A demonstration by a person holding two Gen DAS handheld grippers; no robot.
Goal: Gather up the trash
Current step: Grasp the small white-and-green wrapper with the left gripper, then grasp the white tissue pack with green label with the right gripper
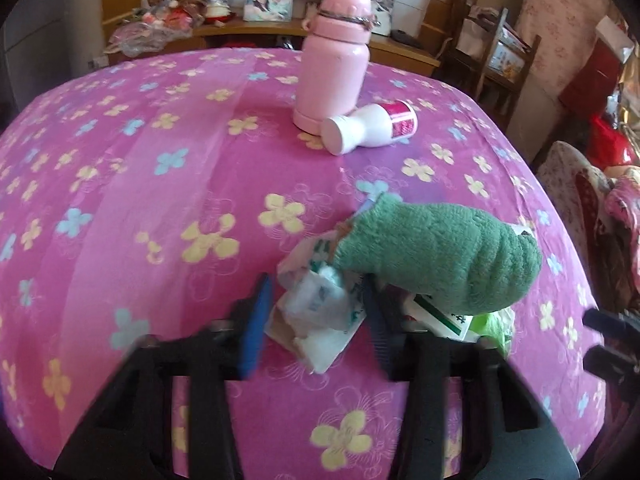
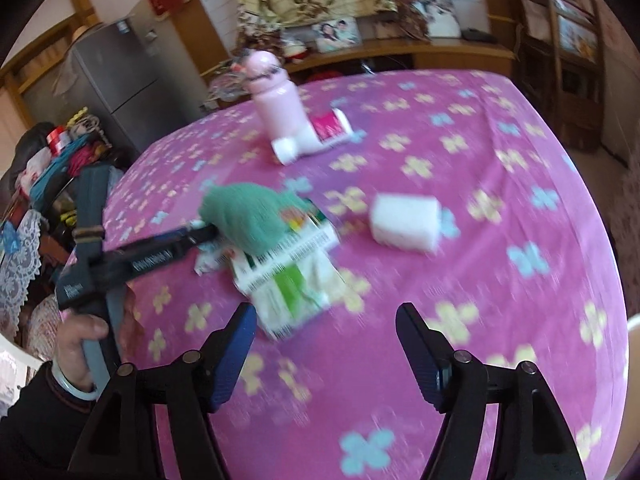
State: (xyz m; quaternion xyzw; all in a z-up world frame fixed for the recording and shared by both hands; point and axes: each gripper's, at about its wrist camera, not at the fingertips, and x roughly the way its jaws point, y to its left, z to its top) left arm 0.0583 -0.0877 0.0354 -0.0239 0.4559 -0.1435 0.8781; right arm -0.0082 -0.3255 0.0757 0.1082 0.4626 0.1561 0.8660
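Note:
A crumpled white wrapper (image 1: pixel 316 312) lies on the pink flowered tablecloth (image 1: pixel 160 184), between the open blue fingers of my left gripper (image 1: pixel 316 300); I cannot tell whether they touch it. A green fuzzy cloth (image 1: pixel 436 256) lies over it and over a green-and-white carton (image 2: pixel 292 276). My right gripper (image 2: pixel 326 316) is open and empty just in front of that carton. The left gripper's body (image 2: pixel 156 258) reaches in from the left in the right wrist view. A white block (image 2: pixel 404 222) lies to the right.
A pink flask (image 1: pixel 334 60) stands upright at the far side with a white bottle (image 1: pixel 368 128) lying against its base. A grey fridge (image 2: pixel 116 80) and cluttered shelves (image 1: pixel 248 20) stand beyond the table. The right wrist view is motion-blurred.

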